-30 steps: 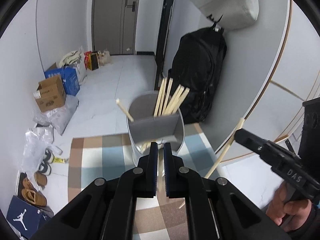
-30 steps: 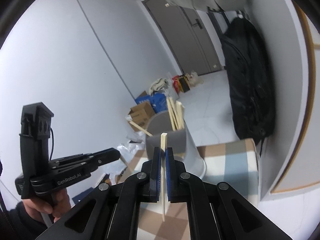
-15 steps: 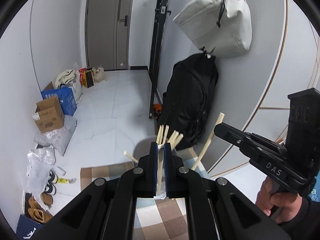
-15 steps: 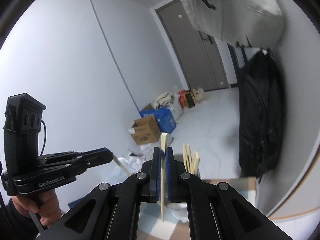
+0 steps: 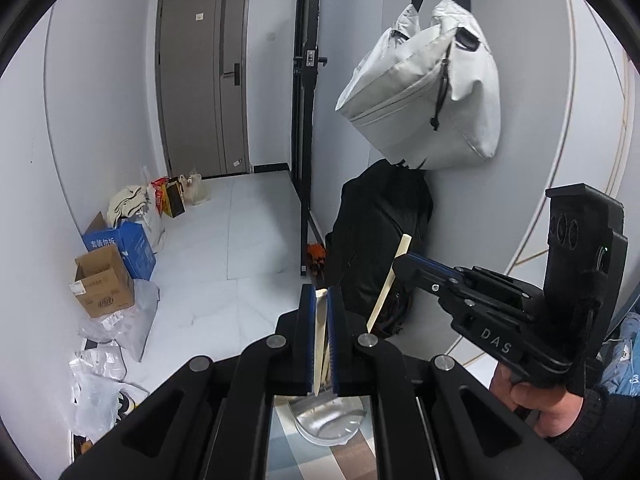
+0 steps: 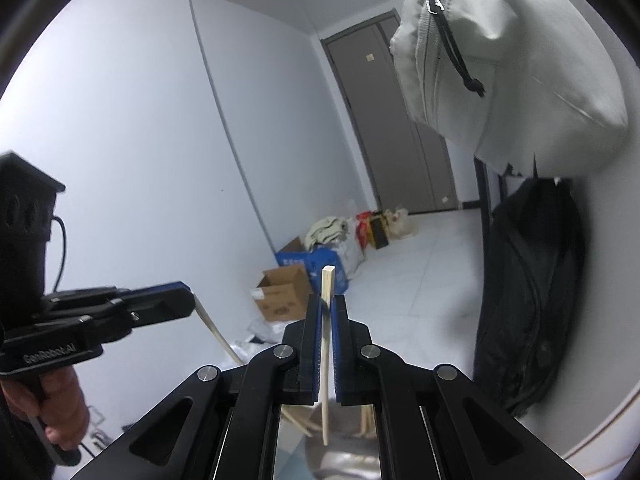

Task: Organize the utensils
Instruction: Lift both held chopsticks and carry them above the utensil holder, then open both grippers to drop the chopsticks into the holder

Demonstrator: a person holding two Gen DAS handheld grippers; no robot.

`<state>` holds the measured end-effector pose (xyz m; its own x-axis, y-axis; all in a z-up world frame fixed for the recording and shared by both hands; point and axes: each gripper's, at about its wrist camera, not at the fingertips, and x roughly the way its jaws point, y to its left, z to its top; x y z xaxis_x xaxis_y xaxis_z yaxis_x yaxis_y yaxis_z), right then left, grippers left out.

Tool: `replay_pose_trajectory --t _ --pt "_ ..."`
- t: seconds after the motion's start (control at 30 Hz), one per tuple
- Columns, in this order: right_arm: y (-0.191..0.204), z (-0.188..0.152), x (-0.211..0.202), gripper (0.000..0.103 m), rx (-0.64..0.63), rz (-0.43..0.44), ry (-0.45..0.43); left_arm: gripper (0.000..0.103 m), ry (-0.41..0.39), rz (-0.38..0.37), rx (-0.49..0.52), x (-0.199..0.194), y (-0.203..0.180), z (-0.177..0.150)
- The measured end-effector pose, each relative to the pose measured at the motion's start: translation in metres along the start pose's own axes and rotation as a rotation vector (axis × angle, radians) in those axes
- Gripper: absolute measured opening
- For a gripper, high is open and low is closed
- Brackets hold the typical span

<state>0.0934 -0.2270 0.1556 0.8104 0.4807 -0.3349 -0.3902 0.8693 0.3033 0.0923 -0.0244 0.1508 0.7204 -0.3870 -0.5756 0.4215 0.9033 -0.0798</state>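
My left gripper is shut on a pale wooden chopstick that stands nearly upright between its blue pads. My right gripper is shut on a second chopstick, whose top sticks out above the fingers. Each gripper shows in the other's view: the right gripper with its slanted chopstick, the left gripper with its chopstick. Below both, mostly hidden by the gripper bodies, is the metal utensil holder, with more chopsticks in it.
A black backpack leans on the wall behind the holder, with a grey bag hanging above it. Cardboard box, blue box and plastic bags sit on the floor at left. A checked cloth lies under the holder.
Both grippers have risen, each with its chopstick. The holder has dropped from the middle of both views to the bottom edge, and the hanging grey bag has come fully into view.
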Motion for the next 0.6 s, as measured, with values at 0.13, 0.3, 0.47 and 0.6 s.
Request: replay_pose_trajectory --t 0.13,0.3,0.47,0.6 --pt "-0.003 0.0 0.014 0.004 -0.01 -0.021 0.006 0.002 0.021 0.005 0.003 0.018 0.006 0.0" --pt "-0.009 -0.007 0.031 0.004 -0.022 -0.041 0.015 0.002 0.057 0.007 0.0 0.04 0.018 -0.008" --pt "-0.015 -0.024 0.043 0.004 -0.039 -0.053 0.01 0.002 0.116 -0.005 -0.013 0.065 0.029 -0.019" --pt "-0.012 -0.038 0.052 0.004 -0.07 -0.057 0.005 0.002 0.125 -0.004 -0.029 0.075 0.036 -0.024"
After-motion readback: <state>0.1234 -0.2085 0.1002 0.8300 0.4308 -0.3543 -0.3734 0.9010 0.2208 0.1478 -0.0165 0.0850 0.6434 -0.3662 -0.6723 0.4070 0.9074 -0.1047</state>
